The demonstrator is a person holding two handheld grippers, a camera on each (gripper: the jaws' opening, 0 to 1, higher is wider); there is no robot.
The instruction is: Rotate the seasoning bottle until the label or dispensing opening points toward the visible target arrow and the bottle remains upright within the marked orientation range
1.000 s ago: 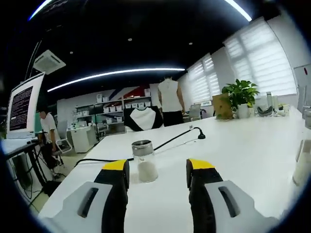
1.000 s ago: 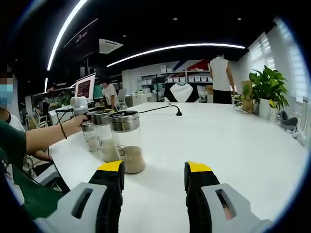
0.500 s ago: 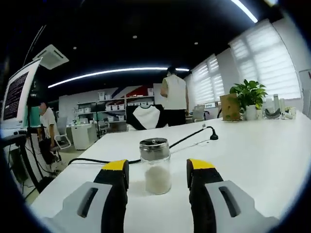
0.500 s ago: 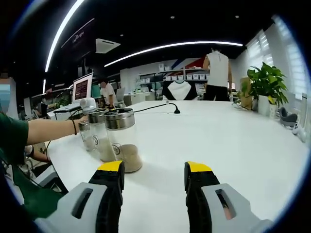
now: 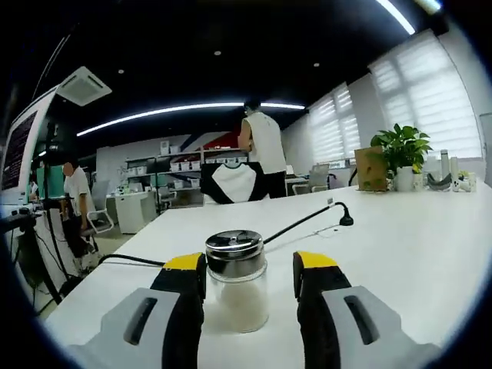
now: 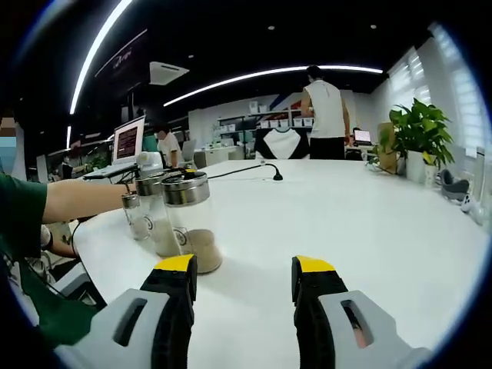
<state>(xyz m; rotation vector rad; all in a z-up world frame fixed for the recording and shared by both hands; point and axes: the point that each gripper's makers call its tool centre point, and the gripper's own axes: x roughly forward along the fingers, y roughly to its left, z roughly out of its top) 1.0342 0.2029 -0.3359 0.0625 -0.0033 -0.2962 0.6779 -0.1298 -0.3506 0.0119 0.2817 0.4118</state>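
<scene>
- risk: the seasoning bottle (image 5: 236, 280) stands upright on the white table (image 5: 400, 246); if one jaw touches before the other as they close, it could tip or skid.
- no target arrow visible, so the aim of the turn can't be judged.
- left gripper (image 5: 248, 278) jaws apart, bottle between the tips; contact can't be told.
- right gripper (image 6: 244, 280) jaws apart, empty; two other jars (image 6: 178, 219) just left of it.
</scene>
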